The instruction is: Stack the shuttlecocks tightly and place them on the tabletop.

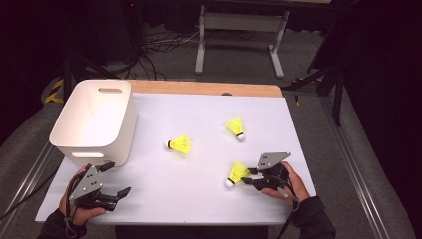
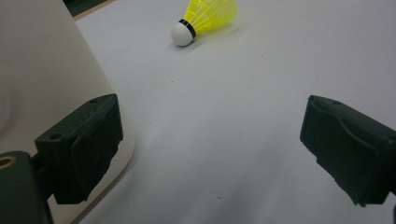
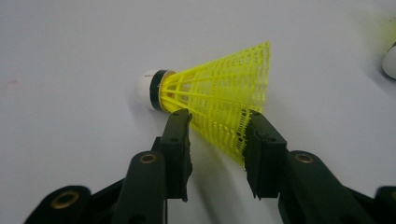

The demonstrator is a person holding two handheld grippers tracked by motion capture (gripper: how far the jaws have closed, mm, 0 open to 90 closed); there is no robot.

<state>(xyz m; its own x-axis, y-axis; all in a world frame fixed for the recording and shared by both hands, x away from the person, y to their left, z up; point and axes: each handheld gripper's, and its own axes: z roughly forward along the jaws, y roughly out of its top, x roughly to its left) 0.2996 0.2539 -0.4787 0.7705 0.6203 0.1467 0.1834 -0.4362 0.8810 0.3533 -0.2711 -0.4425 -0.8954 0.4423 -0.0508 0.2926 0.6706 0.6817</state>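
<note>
Three yellow plastic shuttlecocks with white cork heads lie on the white table (image 1: 199, 199). The nearest shuttlecock (image 1: 236, 173) (image 3: 210, 93) lies on its side at the front right, cork pointing toward the table's front. My right gripper (image 1: 247, 177) (image 3: 217, 122) has its two jaws against the mesh skirt from both sides, and the mesh bends at one pad. My left gripper (image 1: 118, 178) (image 2: 210, 149) rests at the front left with its jaws wide apart and nothing between them, right beside the white bin (image 1: 94, 144) (image 2: 37, 70).
A second shuttlecock (image 1: 180, 144) (image 2: 205, 18) lies mid-table, ahead of the left gripper. The third shuttlecock (image 1: 236, 127) lies farther back on the right; its cork (image 3: 390, 60) shows at the frame's edge. A strip of bare wood (image 1: 209, 88) runs along the table's far edge.
</note>
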